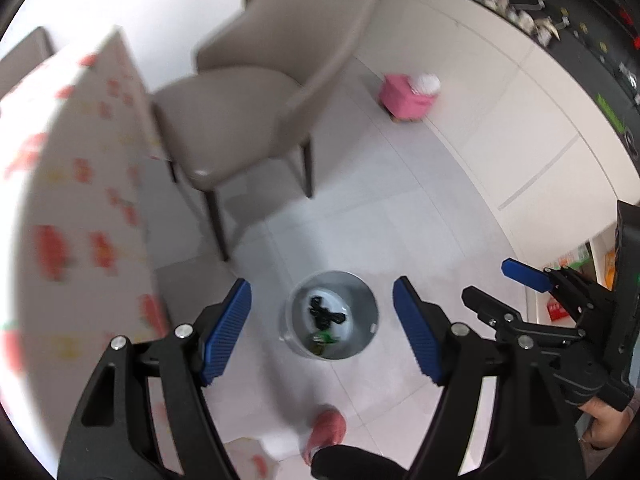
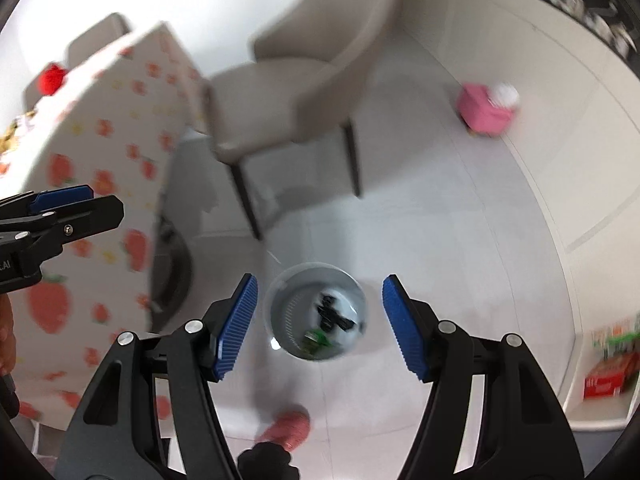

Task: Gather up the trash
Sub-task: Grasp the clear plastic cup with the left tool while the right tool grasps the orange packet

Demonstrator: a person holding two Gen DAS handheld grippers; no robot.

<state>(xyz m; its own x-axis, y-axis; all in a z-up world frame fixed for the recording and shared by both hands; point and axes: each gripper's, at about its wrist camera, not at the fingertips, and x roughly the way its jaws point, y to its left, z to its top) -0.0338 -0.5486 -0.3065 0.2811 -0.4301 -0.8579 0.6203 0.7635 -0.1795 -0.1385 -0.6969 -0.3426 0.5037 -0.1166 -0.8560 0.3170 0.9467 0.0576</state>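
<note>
Your left gripper [image 1: 322, 330] and right gripper [image 2: 319, 326] both hang released, nothing held, above round grey metal trash bin [image 1: 370, 312] at lower centre of each frame. Black and green scraps [image 1: 326, 320] lie inside. Drop step looks finished. Next move likely: swing toward strawberry-print tablecloth table [image 2: 80, 152], left of frame, find more litter.

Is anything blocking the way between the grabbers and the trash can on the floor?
Nothing visible. Both the left gripper and right gripper hang open and empty above the trash can, with only clear air and floor between.
</note>
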